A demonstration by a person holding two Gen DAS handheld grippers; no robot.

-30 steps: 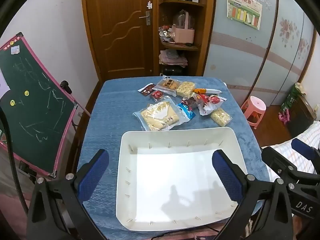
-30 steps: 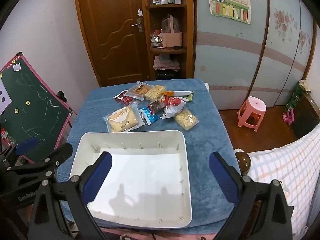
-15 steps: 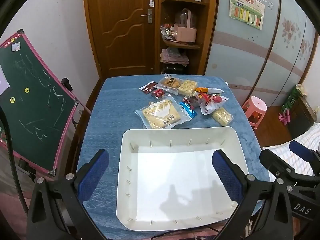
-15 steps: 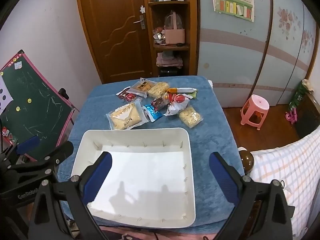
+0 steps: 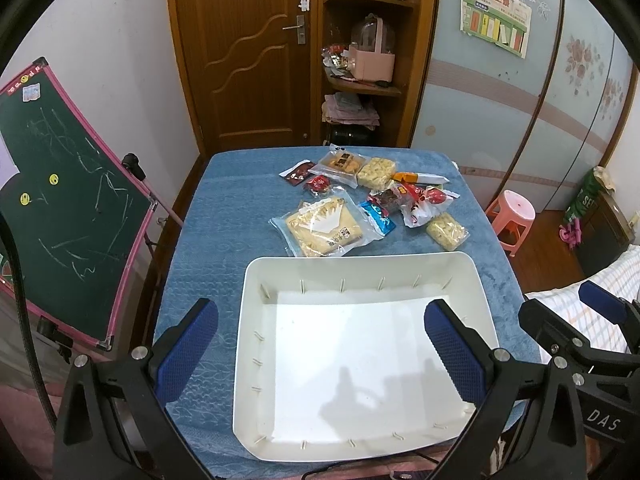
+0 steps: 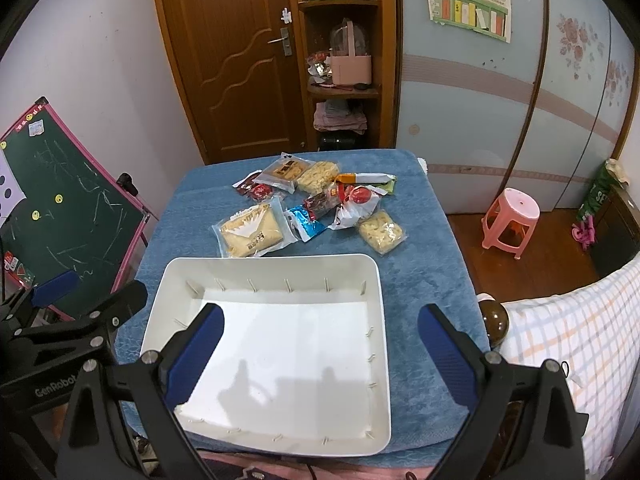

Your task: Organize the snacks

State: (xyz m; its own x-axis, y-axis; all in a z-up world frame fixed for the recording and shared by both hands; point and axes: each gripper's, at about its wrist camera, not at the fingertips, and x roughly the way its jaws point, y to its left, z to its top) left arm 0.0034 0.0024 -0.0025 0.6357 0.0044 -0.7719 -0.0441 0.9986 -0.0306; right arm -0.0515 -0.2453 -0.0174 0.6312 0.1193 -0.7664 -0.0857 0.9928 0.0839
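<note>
Left wrist view: the left gripper (image 5: 320,344) hangs wide and empty over the white tray (image 5: 464,264), slightly higher than a second ago; snacks (image 5: 324,228) lie beyond the tray.

Right wrist view: the right gripper (image 6: 320,340), wide and empty too, has barely shifted; sorting looks unstarted.

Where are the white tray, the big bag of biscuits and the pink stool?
White tray (image 5: 360,258): left wrist view, far rim.
Biscuit bag (image 5: 322,227): left wrist view, middle of the bag.
Pink stool (image 6: 516,206): right wrist view, seat top.

Open room above white tray (image 5: 362,258) and bare blue surface (image 5: 224,220) left of it; snack packets (image 5: 324,228) crowd far side.
</note>
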